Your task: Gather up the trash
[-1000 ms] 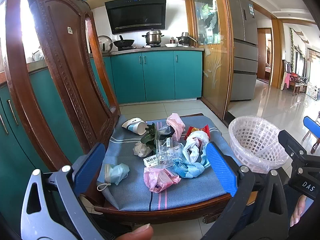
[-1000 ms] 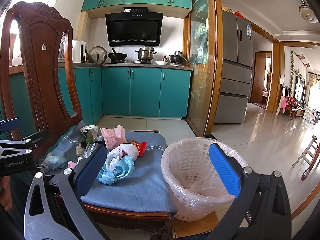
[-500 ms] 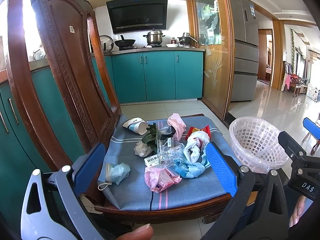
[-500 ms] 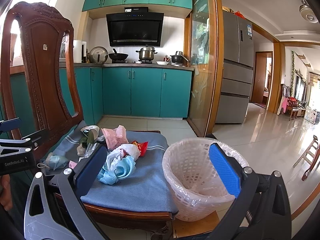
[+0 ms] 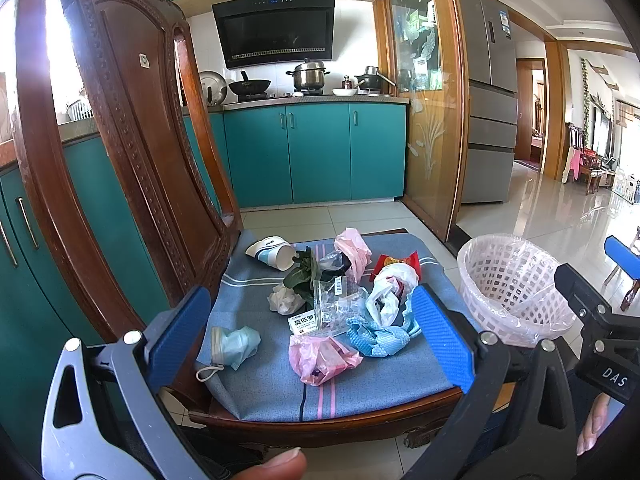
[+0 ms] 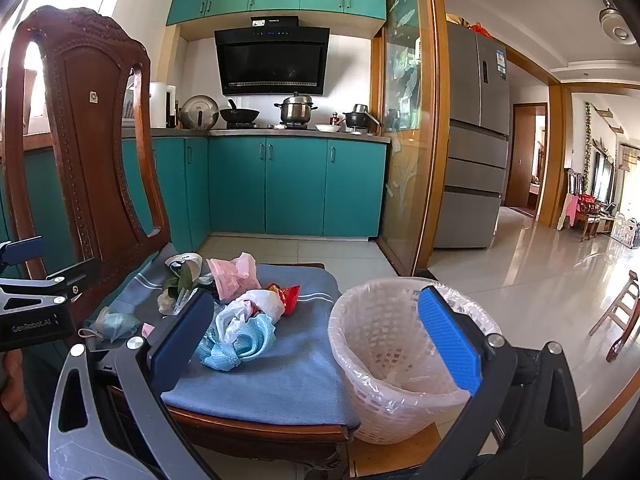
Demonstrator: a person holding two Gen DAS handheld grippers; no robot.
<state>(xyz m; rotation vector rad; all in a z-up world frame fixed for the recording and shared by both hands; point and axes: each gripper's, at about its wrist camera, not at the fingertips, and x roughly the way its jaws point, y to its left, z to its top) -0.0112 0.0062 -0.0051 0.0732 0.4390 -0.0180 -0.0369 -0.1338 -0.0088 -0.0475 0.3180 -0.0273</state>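
Trash lies scattered on a blue cushion (image 5: 272, 380) on a wooden chair: a pink bag (image 5: 322, 360), a blue cloth (image 5: 376, 338), a light blue face mask (image 5: 234, 344), a paper cup (image 5: 272, 254), clear packaging (image 5: 340, 304) and a white bag (image 5: 390, 290). A pink lined basket (image 5: 514, 284) stands right of the chair. My left gripper (image 5: 308, 328) is open, short of the cushion's front edge, nothing between its fingers. My right gripper (image 6: 316, 332) is open too, its view spanning the blue cloth (image 6: 240, 344) and the basket (image 6: 396, 356).
The carved chair back (image 5: 132, 152) rises at the left. Teal cabinets (image 5: 320, 152) with pots on the counter run behind, a glass sliding door (image 5: 428, 112) and a grey fridge (image 5: 490, 100) to the right. Shiny tiled floor (image 6: 540, 264) stretches right.
Both views have drifted only slightly; the trash, the basket and both open grippers stand as before.
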